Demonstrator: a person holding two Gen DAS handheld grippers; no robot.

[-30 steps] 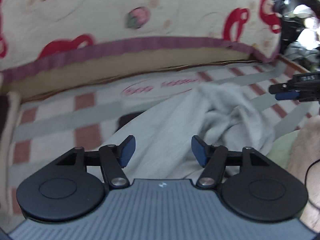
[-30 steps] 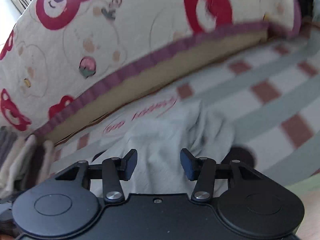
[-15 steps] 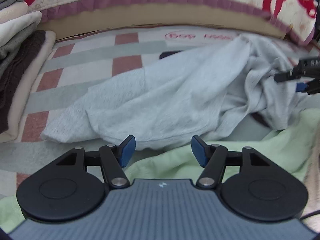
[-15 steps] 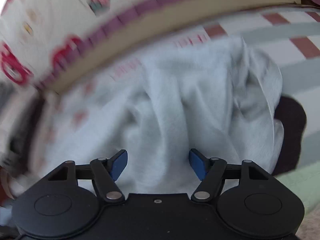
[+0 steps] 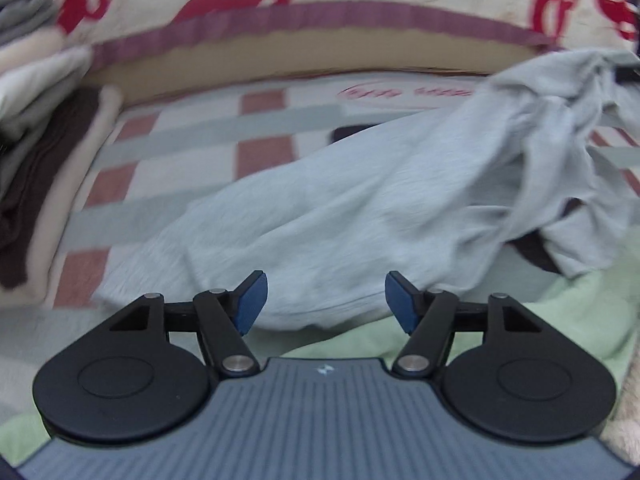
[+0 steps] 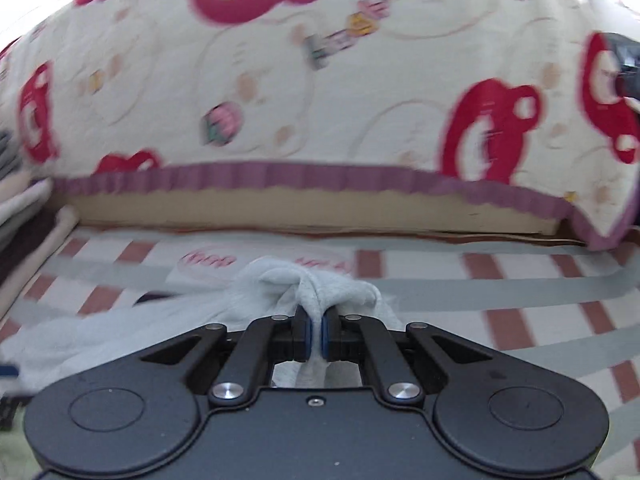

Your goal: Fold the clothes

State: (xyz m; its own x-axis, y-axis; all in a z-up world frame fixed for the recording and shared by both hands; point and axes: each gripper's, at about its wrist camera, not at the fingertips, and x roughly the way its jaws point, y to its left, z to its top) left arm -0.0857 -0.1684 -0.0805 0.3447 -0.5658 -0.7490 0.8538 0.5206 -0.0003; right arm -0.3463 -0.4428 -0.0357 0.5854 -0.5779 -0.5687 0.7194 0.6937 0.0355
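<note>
A light grey garment point(image 5: 360, 208) lies crumpled across the checked bed cover, its right end lifted. My left gripper point(image 5: 322, 302) is open and empty, just before the garment's near edge, above a green cloth point(image 5: 560, 312). My right gripper point(image 6: 315, 334) is shut on a bunched fold of the grey garment point(image 6: 304, 284) and holds it raised above the cover. In the left wrist view a bit of the right gripper point(image 5: 626, 74) shows at the far right edge, at the lifted end.
A cream quilt with red bear prints and a purple hem point(image 6: 320, 80) rises behind the bed. A stack of folded clothes point(image 5: 36, 152) stands at the left. The checked red and grey cover point(image 6: 520, 292) stretches to the right. A dark patch point(image 5: 536, 248) lies under the garment.
My right gripper has closed on the garment and lifted its end up. The left gripper stayed open and moved a little closer to the garment's near edge.
</note>
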